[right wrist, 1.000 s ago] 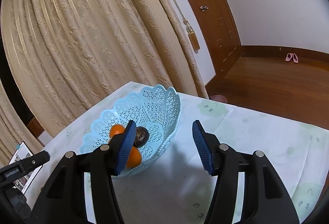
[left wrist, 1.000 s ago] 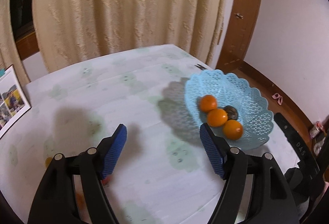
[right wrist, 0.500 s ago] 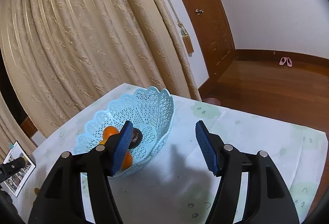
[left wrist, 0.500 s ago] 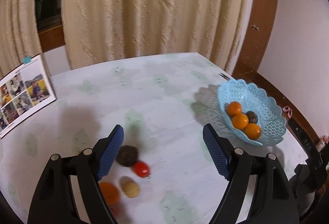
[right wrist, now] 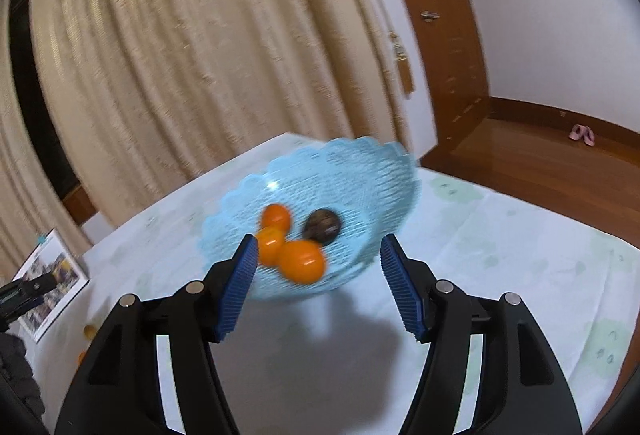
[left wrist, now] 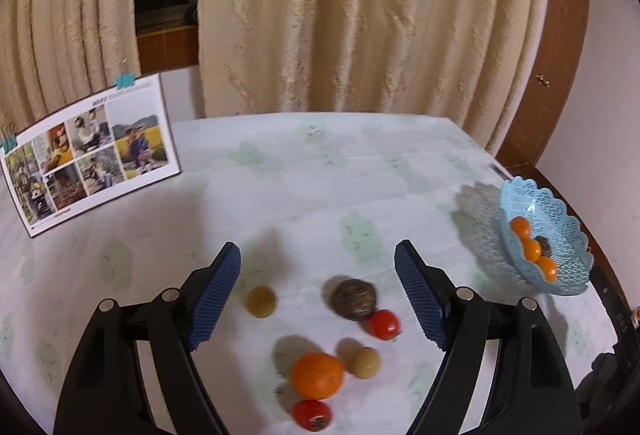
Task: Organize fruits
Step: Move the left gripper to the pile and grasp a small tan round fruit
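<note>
A light blue lattice basket (left wrist: 560, 235) (right wrist: 360, 171) holds three oranges (right wrist: 300, 261) and a dark brown fruit (right wrist: 322, 227). Loose fruit lies on the table in the left wrist view: a dark brown fruit (left wrist: 354, 299), a large orange (left wrist: 317, 375), two red tomatoes (left wrist: 384, 324) (left wrist: 312, 414), two tan round fruits (left wrist: 261, 301) (left wrist: 363, 362). My left gripper (left wrist: 318, 295) is open and empty above the loose fruit. My right gripper (right wrist: 316, 287) is open and empty just in front of the basket.
A photo calendar (left wrist: 92, 151) stands at the table's back left. Beige curtains (left wrist: 340, 15) hang behind the table. A wooden door (right wrist: 440, 35) and floor lie to the right. The table has a pale patterned cloth (left wrist: 320, 175).
My left gripper swung left from the basket to over the loose fruit. My right gripper moved closer to the basket, which now sits between its fingers in view.
</note>
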The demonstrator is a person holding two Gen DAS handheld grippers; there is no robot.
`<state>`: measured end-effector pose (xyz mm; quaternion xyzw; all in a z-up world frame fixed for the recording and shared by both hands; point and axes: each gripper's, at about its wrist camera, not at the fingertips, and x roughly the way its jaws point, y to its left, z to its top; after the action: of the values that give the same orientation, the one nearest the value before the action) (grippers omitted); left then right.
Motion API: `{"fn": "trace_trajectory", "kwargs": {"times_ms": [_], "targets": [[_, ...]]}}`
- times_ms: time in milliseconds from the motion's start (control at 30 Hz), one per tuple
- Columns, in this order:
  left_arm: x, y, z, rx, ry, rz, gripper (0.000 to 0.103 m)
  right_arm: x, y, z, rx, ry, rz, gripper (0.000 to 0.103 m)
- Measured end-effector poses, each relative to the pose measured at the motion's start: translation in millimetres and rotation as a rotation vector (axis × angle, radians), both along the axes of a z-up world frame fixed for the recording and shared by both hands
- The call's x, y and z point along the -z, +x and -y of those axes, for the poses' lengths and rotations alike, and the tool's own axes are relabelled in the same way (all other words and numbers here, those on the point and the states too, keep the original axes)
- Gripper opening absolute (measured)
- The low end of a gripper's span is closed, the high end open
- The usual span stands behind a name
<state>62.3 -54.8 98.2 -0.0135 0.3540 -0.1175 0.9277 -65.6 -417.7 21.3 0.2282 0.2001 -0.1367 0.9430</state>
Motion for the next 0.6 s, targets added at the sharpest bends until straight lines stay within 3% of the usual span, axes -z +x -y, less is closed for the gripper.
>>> {"fn": "trace_trajectory", "kwargs": {"times_ms": [100, 333, 600], "targets": [[8.4, 6.6, -12.9, -0.037, 0.004, -0.031, 0.079, -1.3, 5.3, -16.8, -0.070, -0.010, -0.013, 0.071], [38.0, 25.2, -32.7, -0.091, 0.022, -0.114, 0.079, 2.5, 20.7, -51.9, -0.217, -0.017, -0.057, 0.071], [69.9, 33.8, -23.7, -0.059, 0.052, -0.188, 0.056, 3.7, 26.2, -74.3, -0.311, -0.020, -0.085, 0.071]]}}
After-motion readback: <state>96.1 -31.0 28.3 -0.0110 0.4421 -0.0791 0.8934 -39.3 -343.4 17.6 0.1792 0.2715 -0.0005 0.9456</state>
